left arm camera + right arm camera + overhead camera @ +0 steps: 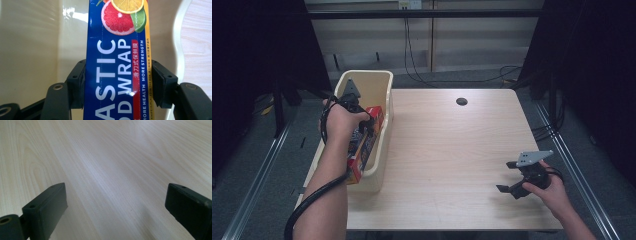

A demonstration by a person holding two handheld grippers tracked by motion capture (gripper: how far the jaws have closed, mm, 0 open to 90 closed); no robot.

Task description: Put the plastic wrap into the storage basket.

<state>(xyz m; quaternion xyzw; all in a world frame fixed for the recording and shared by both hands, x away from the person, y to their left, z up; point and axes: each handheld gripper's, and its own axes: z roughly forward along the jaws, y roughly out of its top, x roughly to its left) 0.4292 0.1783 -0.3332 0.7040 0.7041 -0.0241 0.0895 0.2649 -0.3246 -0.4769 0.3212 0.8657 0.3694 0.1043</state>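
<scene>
Plastic wrap box, held in the left tongs inside a cream bin.

Item: long blue carton with citrus print and red end, lying lengthwise in the bin at the left edge of the wooden counter; both pads clamp its sides. Right tongs: jaws spread wide with nothing between them, low over bare counter near the right front corner, well apart from the bin. Round dark hole toward the counter's far edge.
</scene>
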